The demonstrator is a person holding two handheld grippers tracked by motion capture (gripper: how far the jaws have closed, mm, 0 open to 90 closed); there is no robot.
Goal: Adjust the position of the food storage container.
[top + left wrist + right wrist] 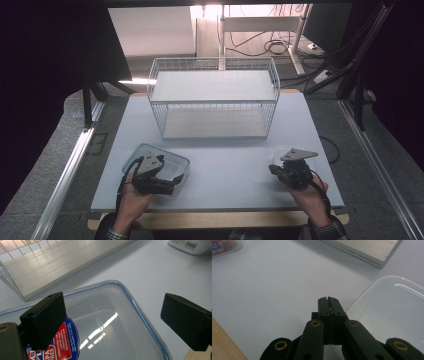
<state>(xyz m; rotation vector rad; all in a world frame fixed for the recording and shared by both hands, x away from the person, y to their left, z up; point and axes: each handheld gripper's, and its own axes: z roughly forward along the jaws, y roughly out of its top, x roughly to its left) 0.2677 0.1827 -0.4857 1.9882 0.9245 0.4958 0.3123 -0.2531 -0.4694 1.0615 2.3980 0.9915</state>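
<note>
High view: your left hand-held gripper [167,184] sat over the clear lidded container [159,164] at the near-left of the surface [225,160]; your right hand-held gripper [276,170] was at the near-right, against the white dish [281,152]. The wire basket [214,95] stood well apart at the back. Both items were near the front edge, so a careless shove could have tipped one off.

Left gripper view: jaws were wide apart, straddling the container's blue-rimmed lid [105,325], holding nothing. Lid looked slick and glossy. If you'd closed on the flat top rather than the rim, I'd expect the pads to skid and push the container toward the edge.

Right gripper view: jaws were pressed fully together, nothing between them, tip just beside the white dish's rim [387,312]. With the jaws like that you couldn't have grasped it; moving forward would likely have nudged the dish sideways. You needed to spread them first.
</note>
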